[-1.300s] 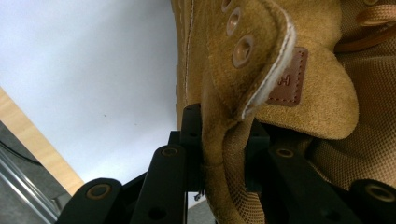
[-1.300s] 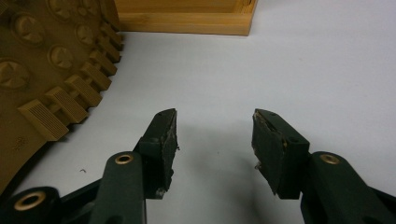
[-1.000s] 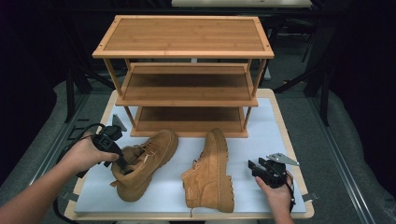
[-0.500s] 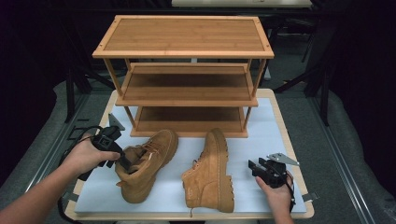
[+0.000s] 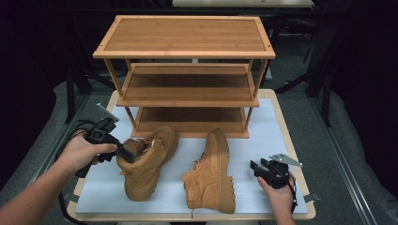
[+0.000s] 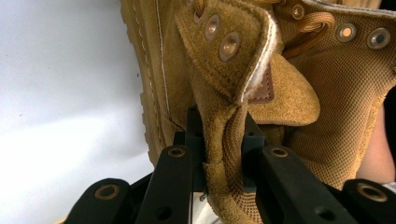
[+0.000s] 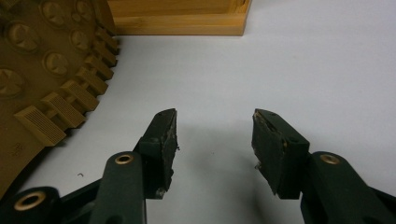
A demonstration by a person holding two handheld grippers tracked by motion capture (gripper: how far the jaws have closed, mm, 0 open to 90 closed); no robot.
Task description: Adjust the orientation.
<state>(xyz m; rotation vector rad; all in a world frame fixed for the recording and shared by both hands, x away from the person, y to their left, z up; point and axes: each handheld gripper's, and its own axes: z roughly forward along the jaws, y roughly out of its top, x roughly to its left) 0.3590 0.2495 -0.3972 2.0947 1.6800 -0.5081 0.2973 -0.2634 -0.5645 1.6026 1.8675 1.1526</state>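
Nearest us, our right hand-held gripper (image 5: 263, 168) rests on the white worktop (image 5: 277, 136) with its jaws standing apart and nothing between them. Just left of it a tan suede lace-up boot (image 5: 211, 173) lies on its side. Our left hand-held gripper (image 5: 126, 153) has its jaws clamped on the ankle collar of the other tan suede boot (image 5: 148, 159). Beyond both stands the three-tier bamboo shoe rack (image 5: 185, 70).

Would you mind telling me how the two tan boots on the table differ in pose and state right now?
The left boot is clamped at its collar by the left gripper; the right boot is untouched, apart from the open right gripper. The left boot leans, toe towards the shoe rack; the right boot lies on its side. Both are tan suede.
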